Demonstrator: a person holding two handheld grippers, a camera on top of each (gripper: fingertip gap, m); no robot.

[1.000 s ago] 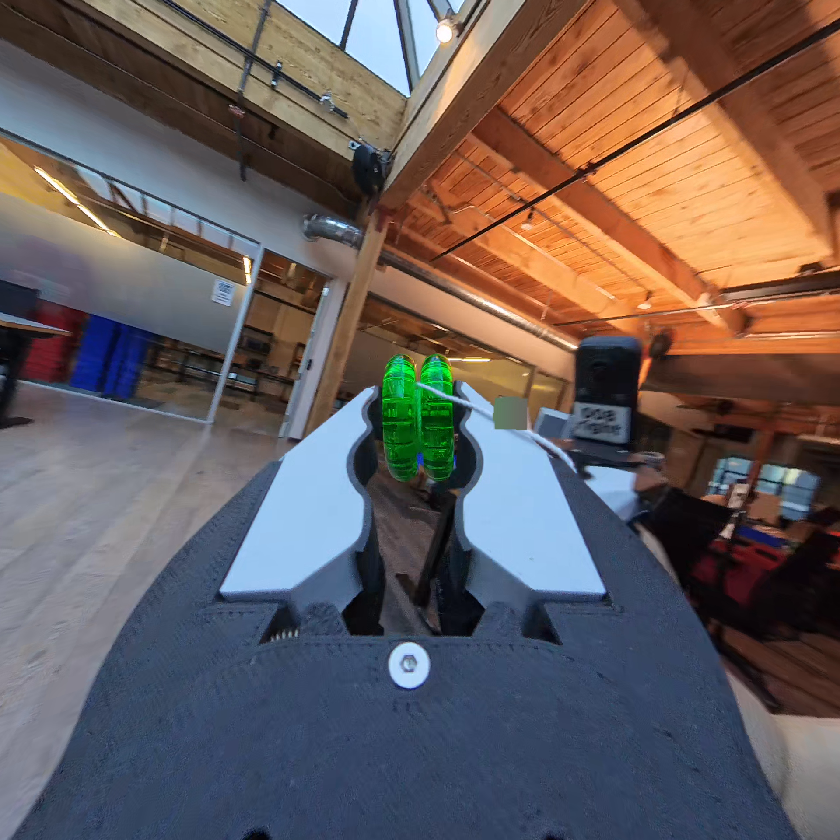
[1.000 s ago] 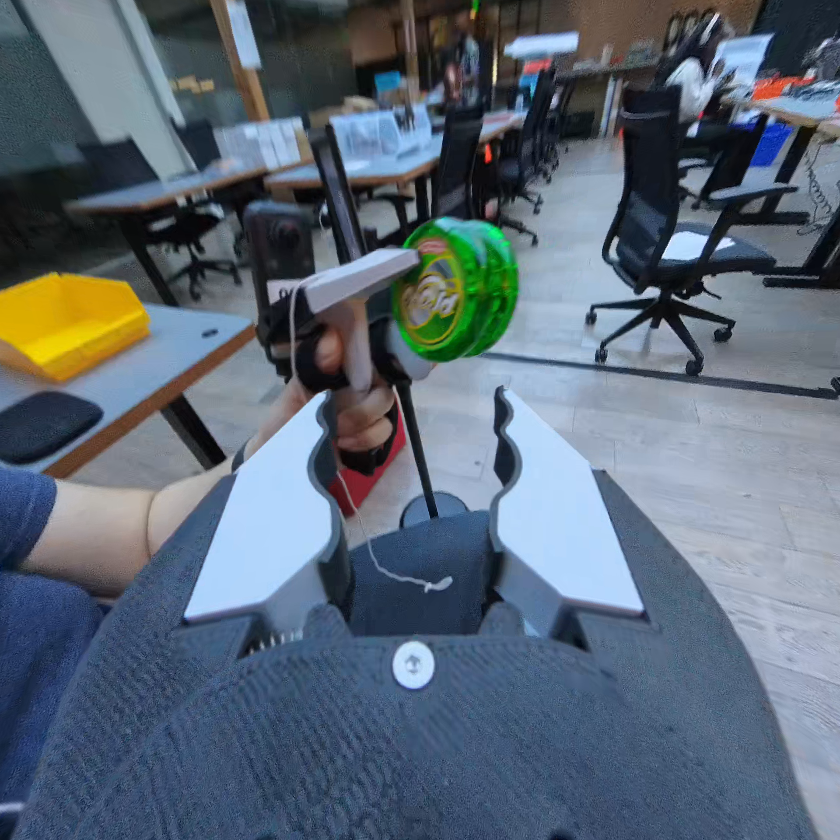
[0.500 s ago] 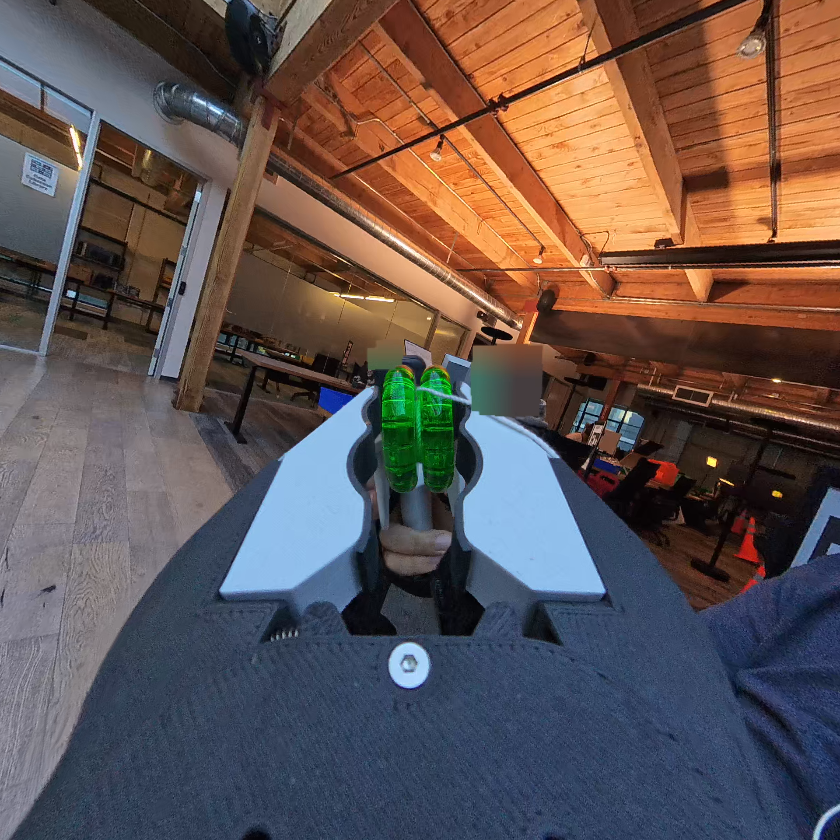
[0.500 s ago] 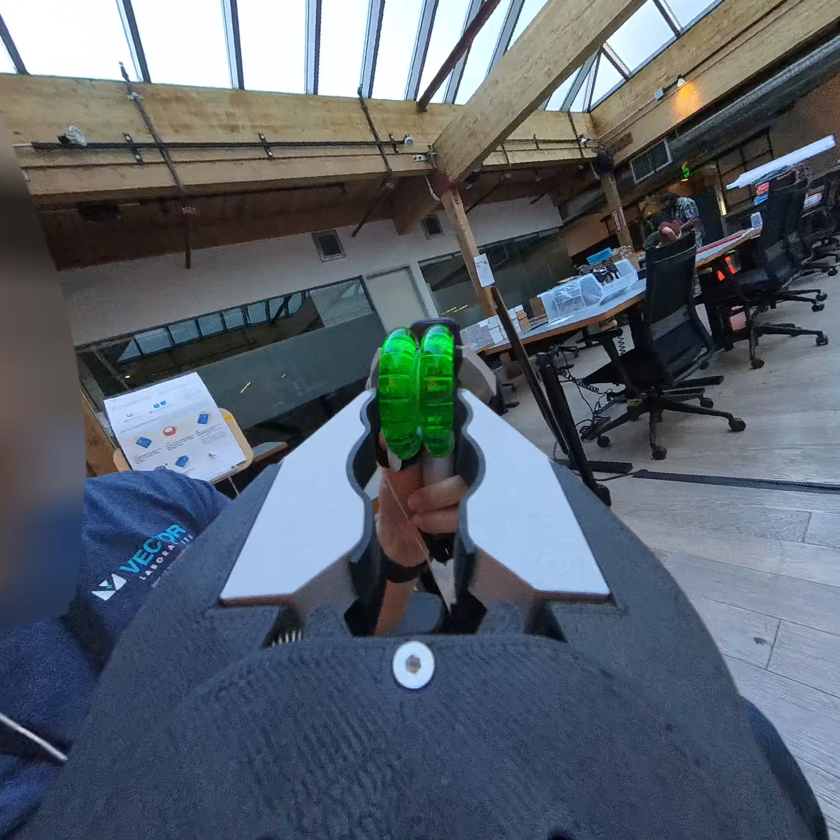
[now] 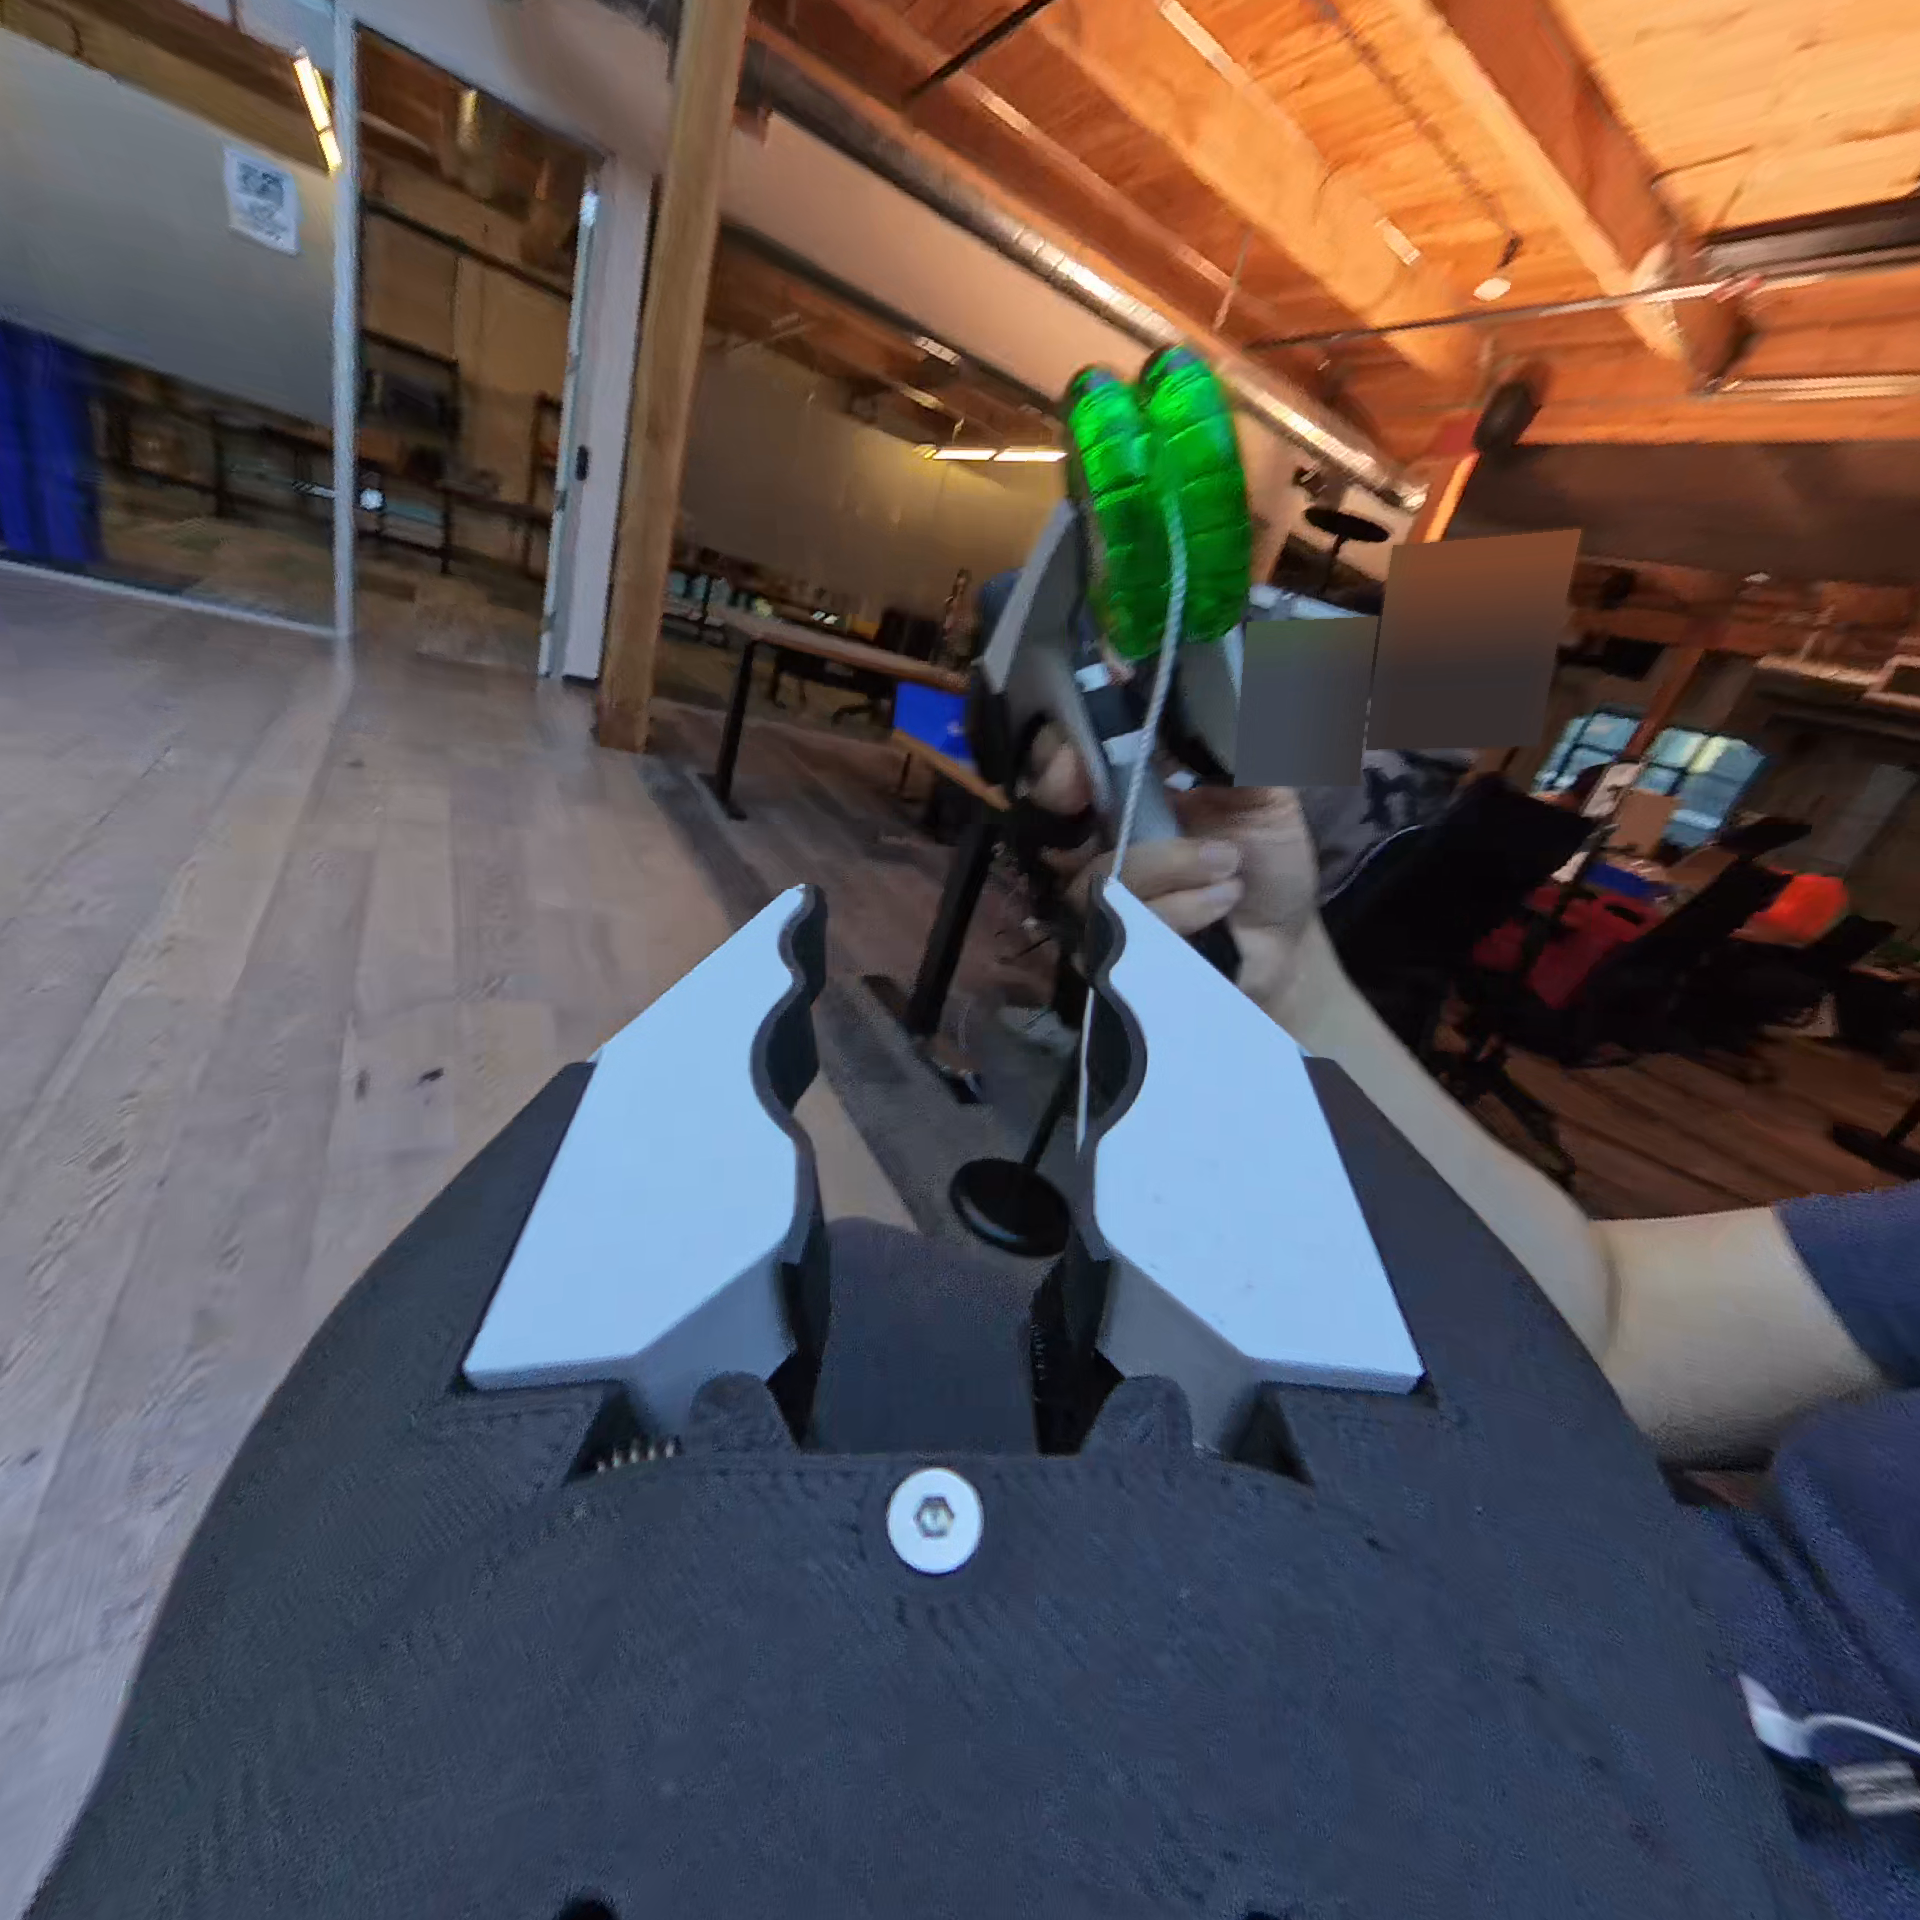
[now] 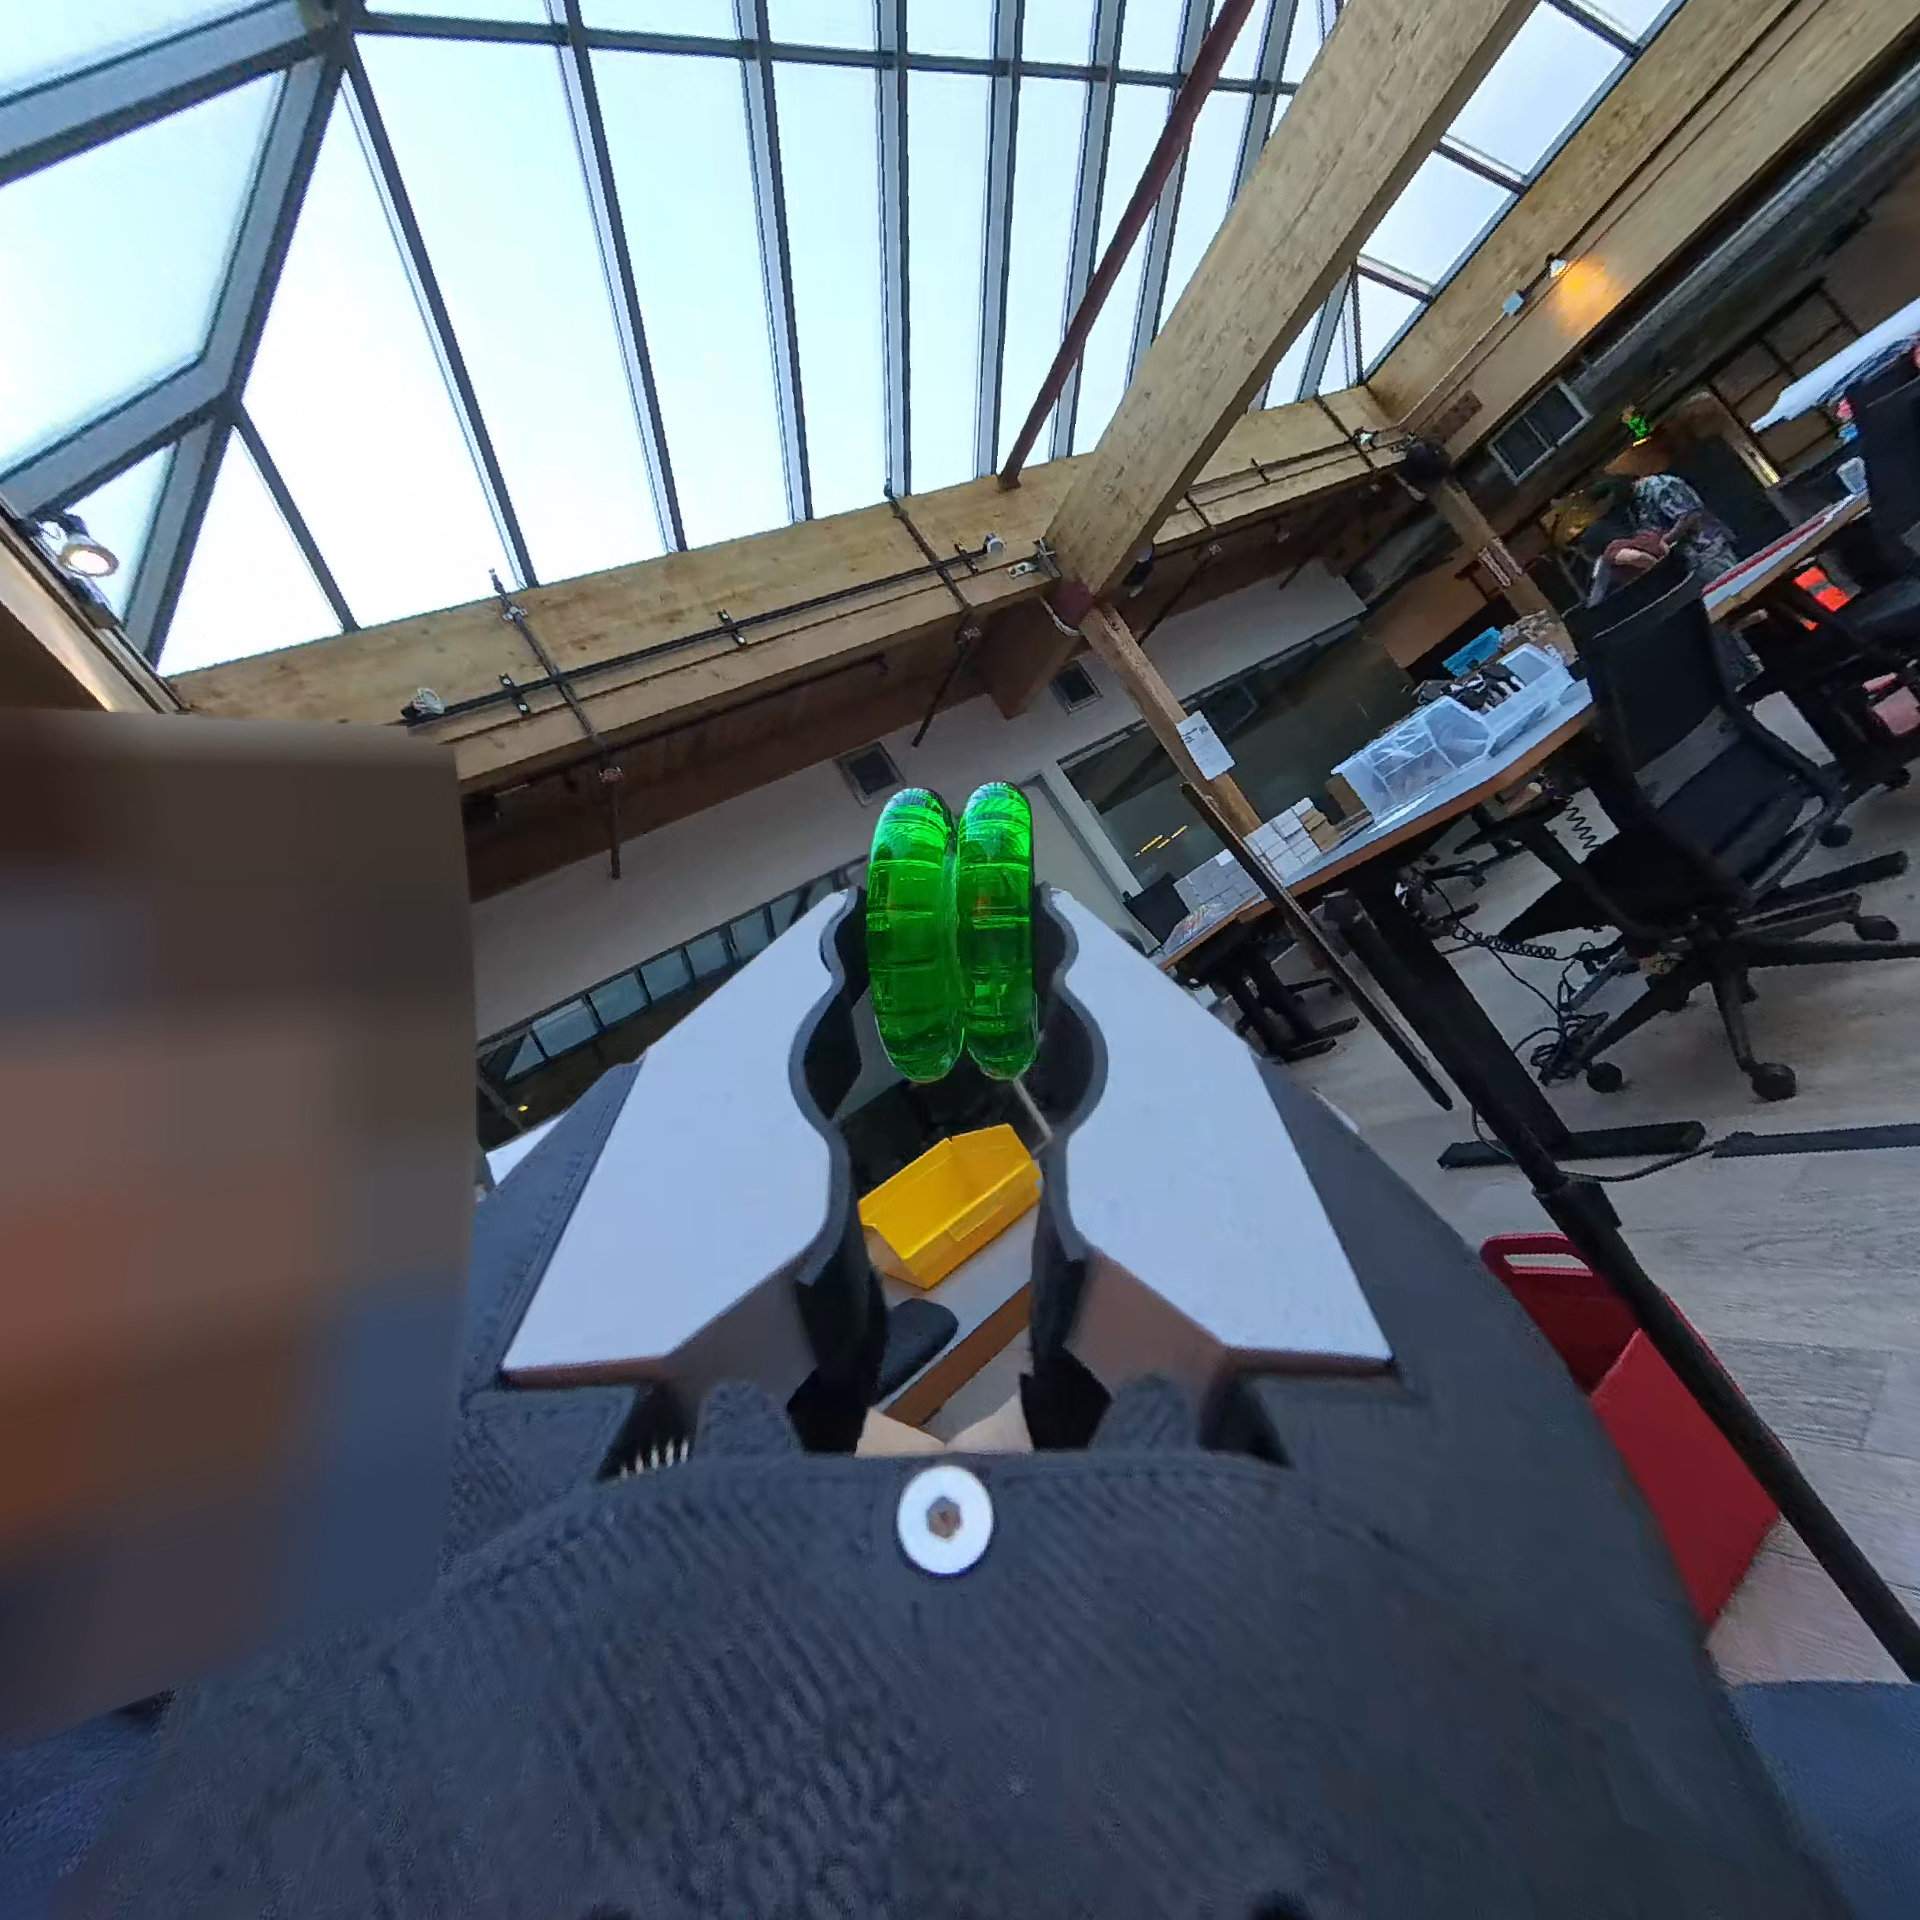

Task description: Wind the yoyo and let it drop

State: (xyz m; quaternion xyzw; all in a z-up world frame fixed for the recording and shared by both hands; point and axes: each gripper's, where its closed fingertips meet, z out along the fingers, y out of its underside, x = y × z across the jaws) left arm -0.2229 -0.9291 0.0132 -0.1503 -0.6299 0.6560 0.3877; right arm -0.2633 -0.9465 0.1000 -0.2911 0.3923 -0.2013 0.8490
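Left wrist view first: big loft-style office, pale plank floor (image 5: 260,935), orange wood ceiling (image 5: 1403,156), a timber post (image 5: 665,364) and desks plus dark office chairs (image 5: 1558,935) further back. The left gripper (image 5: 956,925) has its jaws spread wide with nothing clamped between them. A white string (image 5: 1138,727) runs down from the green yoyo (image 5: 1158,509) and passes right along the inner edge of the right-hand finger; can't tell if it's actually touching. The yoyo sits up ahead in the other tool, the right gripper (image 5: 1122,623), with a bare hand (image 5: 1236,873) wrapped round its handle.

Right wrist view: this one looks up at a glass skylight (image 6: 520,312) and heavy wood beams, with a desk (image 6: 1455,810) and black chairs off to the right. The right gripper (image 6: 951,925) is closed tight on the yoyo (image 6: 951,935), which stands on edge between the fingertips. Below, through the gap, a yellow bin (image 6: 956,1195) sits on a table; can't see anything in it. A red container (image 6: 1642,1423) stands on the floor at lower right, contents out of sight.
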